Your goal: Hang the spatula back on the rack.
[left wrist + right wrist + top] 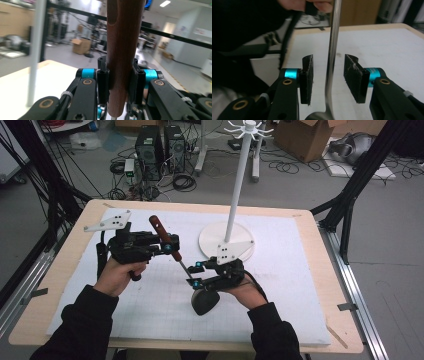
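My left gripper [170, 247] is clamped on the ladle's wooden handle [123, 50], held above the table, while my right gripper [329, 80] stands apart around its metal shaft [332, 50], so I judge the handover only half done.

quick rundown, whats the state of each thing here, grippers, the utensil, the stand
left gripper: shut on the wooden handle, held above the table
right gripper: open, jaws either side of the metal shaft, not touching it
wooden-handled black ladle: lifted, tilted, bowl end low by the right hand
white hook stand: upright on its round base, hooks bare
white foam mat: flat on the table
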`<act>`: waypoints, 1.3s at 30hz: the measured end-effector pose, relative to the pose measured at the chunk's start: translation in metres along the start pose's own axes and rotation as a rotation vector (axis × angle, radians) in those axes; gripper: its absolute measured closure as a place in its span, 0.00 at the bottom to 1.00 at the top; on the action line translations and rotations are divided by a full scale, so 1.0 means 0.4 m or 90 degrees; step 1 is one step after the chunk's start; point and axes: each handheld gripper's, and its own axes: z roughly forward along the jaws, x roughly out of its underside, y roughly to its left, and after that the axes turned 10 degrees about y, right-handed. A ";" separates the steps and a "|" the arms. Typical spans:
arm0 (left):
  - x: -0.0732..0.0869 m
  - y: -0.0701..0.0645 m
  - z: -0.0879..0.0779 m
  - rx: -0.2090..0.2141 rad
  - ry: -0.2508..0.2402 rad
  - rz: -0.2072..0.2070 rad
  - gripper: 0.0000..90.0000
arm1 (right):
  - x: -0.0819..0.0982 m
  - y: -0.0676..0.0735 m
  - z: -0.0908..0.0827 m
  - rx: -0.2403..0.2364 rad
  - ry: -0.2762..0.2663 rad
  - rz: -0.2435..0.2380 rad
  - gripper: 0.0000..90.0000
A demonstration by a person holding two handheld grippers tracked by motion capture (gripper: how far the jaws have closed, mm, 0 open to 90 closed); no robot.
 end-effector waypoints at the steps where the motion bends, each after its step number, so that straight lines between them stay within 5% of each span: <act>1: 0.000 0.000 0.000 0.000 0.000 0.000 0.81 | -0.002 -0.001 0.000 -0.014 -0.002 -0.002 0.68; 3: -0.005 -0.004 0.004 0.021 0.010 0.013 0.81 | -0.004 -0.005 0.000 -0.031 -0.005 -0.006 0.68; 6: -0.006 -0.008 0.010 0.038 0.022 0.025 0.81 | -0.005 -0.009 0.010 -0.102 -0.011 -0.011 0.75; 12: -0.003 -0.015 0.019 0.065 0.034 0.042 0.81 | -0.003 -0.005 0.023 -0.111 0.004 -0.016 0.92; 16: 0.000 -0.020 0.020 0.041 0.021 0.051 0.80 | 0.006 -0.003 0.019 -0.098 -0.012 -0.004 0.93; 17: 0.003 -0.021 0.019 0.020 0.005 0.038 0.69 | 0.009 -0.002 0.017 -0.088 -0.017 -0.002 0.94; 18: 0.009 -0.014 0.011 0.001 -0.007 0.005 0.48 | 0.013 0.002 0.009 -0.038 -0.012 0.001 0.94; 21: 0.020 -0.014 -0.001 -0.036 -0.016 0.009 0.46 | 0.014 0.000 0.002 -0.024 -0.018 0.013 0.94; 22: 0.032 -0.013 -0.015 -0.063 -0.021 -0.002 0.39 | 0.015 0.000 -0.008 0.001 -0.021 0.023 0.94; 23: 0.032 -0.013 -0.015 -0.063 -0.021 -0.002 0.39 | 0.015 0.000 -0.008 0.001 -0.021 0.023 0.94; 24: 0.047 -0.015 -0.032 -0.099 -0.020 0.009 0.39 | 0.015 -0.002 -0.019 0.024 -0.025 0.033 0.94; 25: 0.047 -0.015 -0.032 -0.099 -0.020 0.009 0.38 | 0.015 -0.003 -0.026 0.037 -0.030 0.037 0.94; 28: 0.080 -0.015 -0.058 -0.155 -0.004 0.006 0.33 | 0.015 -0.005 -0.043 0.064 -0.043 0.052 0.94; 30: 0.119 -0.013 -0.076 -0.187 0.006 -0.014 0.28 | 0.016 -0.016 -0.078 0.125 -0.061 0.082 0.94; 32: 0.153 -0.012 -0.088 -0.218 0.015 -0.023 0.26 | 0.015 -0.019 -0.086 0.137 -0.064 0.090 0.94; 33: 0.176 -0.011 -0.095 -0.231 0.024 -0.034 0.23 | 0.011 -0.033 -0.109 0.174 -0.068 0.109 0.94; 39: 0.249 -0.011 -0.124 -0.269 0.050 -0.042 0.23 | -0.017 -0.060 -0.161 0.249 -0.085 0.126 0.94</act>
